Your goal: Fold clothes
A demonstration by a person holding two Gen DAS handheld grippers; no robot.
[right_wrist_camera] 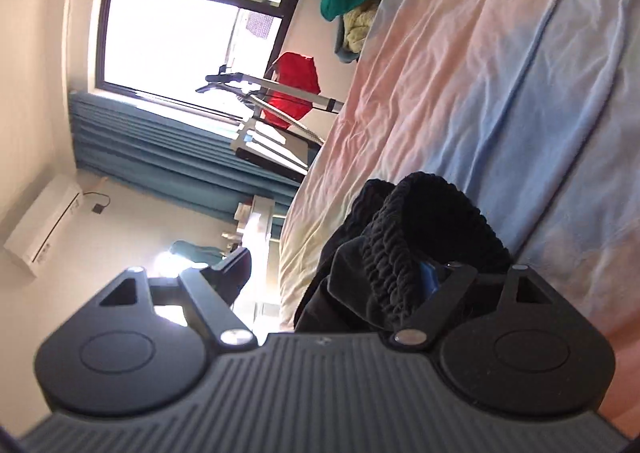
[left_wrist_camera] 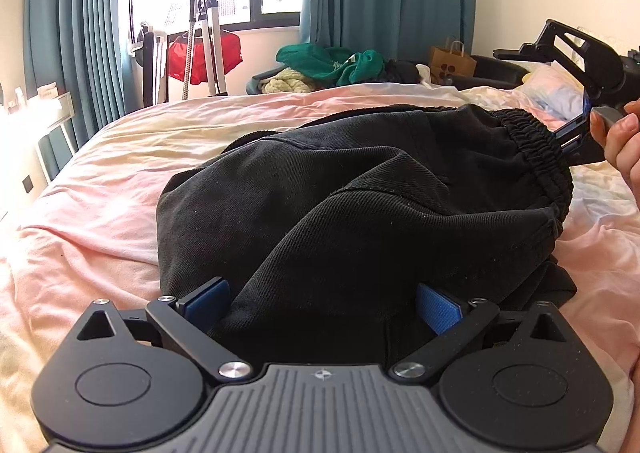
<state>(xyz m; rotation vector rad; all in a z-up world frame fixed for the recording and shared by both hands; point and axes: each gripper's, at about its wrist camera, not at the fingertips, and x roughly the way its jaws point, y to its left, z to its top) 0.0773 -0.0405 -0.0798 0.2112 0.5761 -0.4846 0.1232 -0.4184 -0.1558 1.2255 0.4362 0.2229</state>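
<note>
the black pants [left_wrist_camera: 360,193] lie bunched on the pink bed sheet [left_wrist_camera: 100,213]. the left gripper [left_wrist_camera: 324,309] stands wide, cloth between its 2 blue pads [left_wrist_camera: 438,311], no squeeze visible. the right gripper [right_wrist_camera: 332,273], rolled sideways, stands wide by the elastic waistband [right_wrist_camera: 390,253], not pinching it.

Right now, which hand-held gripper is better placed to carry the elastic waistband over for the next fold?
Right. The right hand-held gripper already sits at the waistband, jaws wide. The left hand-held gripper straddles bunched fabric at the opposite end of the black pants.

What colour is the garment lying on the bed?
Black garment, clearest in the left wrist view.
</note>
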